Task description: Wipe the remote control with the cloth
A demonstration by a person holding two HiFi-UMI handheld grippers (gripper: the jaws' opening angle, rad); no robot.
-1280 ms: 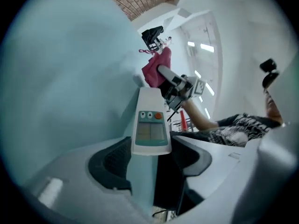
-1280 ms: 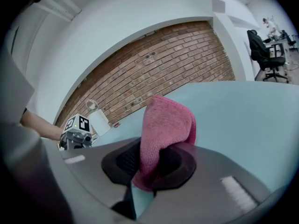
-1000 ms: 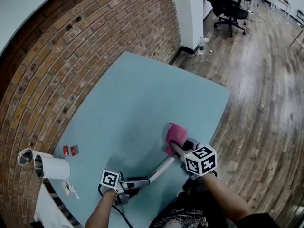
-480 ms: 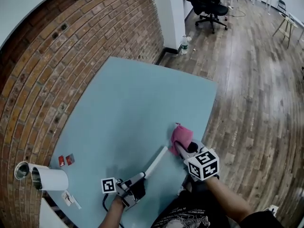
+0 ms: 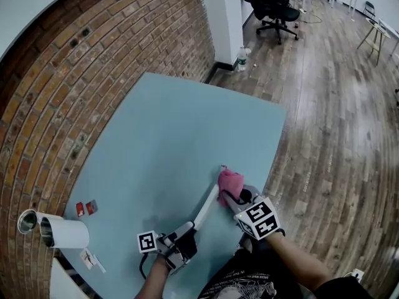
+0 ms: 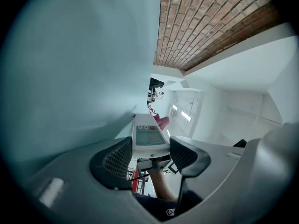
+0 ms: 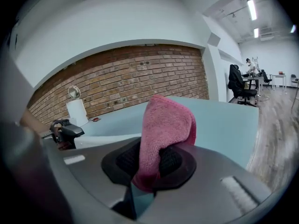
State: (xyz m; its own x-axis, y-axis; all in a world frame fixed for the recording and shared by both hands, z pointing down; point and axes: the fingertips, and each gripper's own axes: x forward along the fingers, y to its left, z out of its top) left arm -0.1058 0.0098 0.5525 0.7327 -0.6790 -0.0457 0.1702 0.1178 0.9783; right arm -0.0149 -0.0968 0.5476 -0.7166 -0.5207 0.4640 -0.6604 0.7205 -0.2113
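Left gripper [image 5: 184,232]: jaws, just tightened, clamp the near end of the remote [image 5: 203,210], which juts out over the surface [image 5: 168,123]. Right gripper [image 5: 228,198]: jaws pinch a fold of the cloth [image 5: 229,180] at the remote's far end. Risk: wiping pressure that far from the grip may lever the remote loose, and a hard drag may pull the cloth free.

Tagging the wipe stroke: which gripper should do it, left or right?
Right. The right gripper is clamped on the pink cloth, right at the remote control. The left gripper, jaws just closing on that remote, likely only steadies it.
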